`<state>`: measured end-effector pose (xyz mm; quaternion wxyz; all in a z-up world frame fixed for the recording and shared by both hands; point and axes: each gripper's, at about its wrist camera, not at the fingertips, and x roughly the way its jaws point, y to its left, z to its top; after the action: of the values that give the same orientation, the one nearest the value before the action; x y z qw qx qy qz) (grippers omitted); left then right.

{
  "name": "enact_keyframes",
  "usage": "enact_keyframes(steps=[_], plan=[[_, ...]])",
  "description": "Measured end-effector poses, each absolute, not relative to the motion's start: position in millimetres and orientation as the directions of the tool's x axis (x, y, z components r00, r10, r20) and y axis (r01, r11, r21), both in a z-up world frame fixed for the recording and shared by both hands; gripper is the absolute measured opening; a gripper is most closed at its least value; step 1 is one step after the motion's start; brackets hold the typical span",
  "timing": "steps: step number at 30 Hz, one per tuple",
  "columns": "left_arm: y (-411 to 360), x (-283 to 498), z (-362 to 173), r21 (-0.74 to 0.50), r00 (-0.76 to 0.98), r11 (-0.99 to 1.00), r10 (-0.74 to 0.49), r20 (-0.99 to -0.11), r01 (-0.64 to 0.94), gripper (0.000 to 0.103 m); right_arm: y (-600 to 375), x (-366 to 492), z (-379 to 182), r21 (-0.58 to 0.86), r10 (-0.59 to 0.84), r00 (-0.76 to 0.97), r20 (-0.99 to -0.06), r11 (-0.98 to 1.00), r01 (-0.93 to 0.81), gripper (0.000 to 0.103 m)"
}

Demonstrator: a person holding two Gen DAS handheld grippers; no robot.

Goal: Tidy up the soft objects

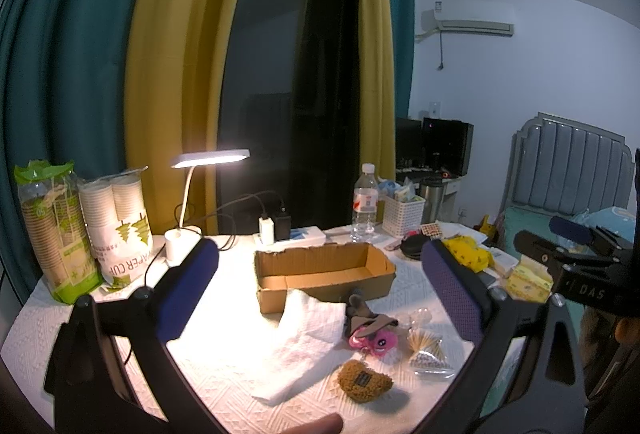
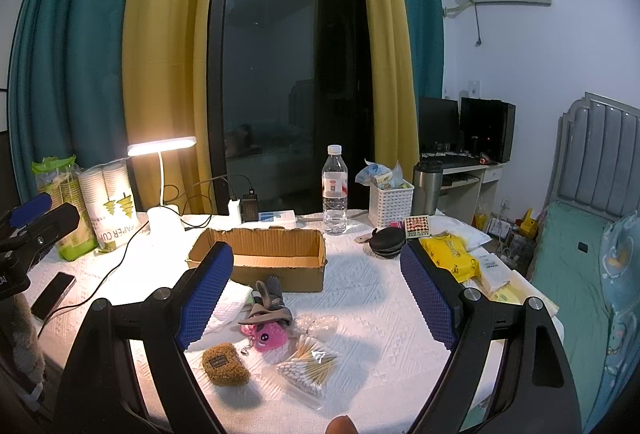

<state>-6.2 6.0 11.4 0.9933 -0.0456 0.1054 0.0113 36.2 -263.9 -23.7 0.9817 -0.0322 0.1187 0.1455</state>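
The right gripper point(image 2: 318, 292) hangs above the table point(image 2: 380, 314) with its blue pads point(image 2: 206, 296) spread wide and nothing between them. Between the fingers lie a brown pouch point(image 2: 225, 364), a pink toy point(image 2: 267, 338) under a grey cloth point(image 2: 266, 304), and a swab bag point(image 2: 306, 364). The box point(image 2: 260, 260) sits behind them, and the left gripper point(image 2: 32, 230) shows at the left edge.

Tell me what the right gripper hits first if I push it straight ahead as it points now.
Probably the cardboard box: it sits nearest the centre line of the open right gripper. The pink plush toy lies lower, likely under that path. Depth is uncertain.
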Motion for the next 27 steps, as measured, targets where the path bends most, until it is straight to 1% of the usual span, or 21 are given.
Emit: enact_keyframes(steps=[20,24,27], plan=[[4,-8,9,-0.086,0.977,0.996,0.017,-0.214,-0.036,0.102,-263,36,-26,-0.031,0.28,0.927,-0.249,0.955,-0.296,0.088],[5,-1,-1,-0.092,0.97,0.995,0.017,-0.243,-0.04,0.102,-261,37,-34,-0.035,0.279,0.922,-0.267,0.954,-0.299,0.088],[7,10,-12,-0.097,0.959,0.994,0.013,-0.283,-0.042,0.102,-259,42,-46,-0.034,0.276,0.912,-0.303,0.953,-0.3,0.088]])
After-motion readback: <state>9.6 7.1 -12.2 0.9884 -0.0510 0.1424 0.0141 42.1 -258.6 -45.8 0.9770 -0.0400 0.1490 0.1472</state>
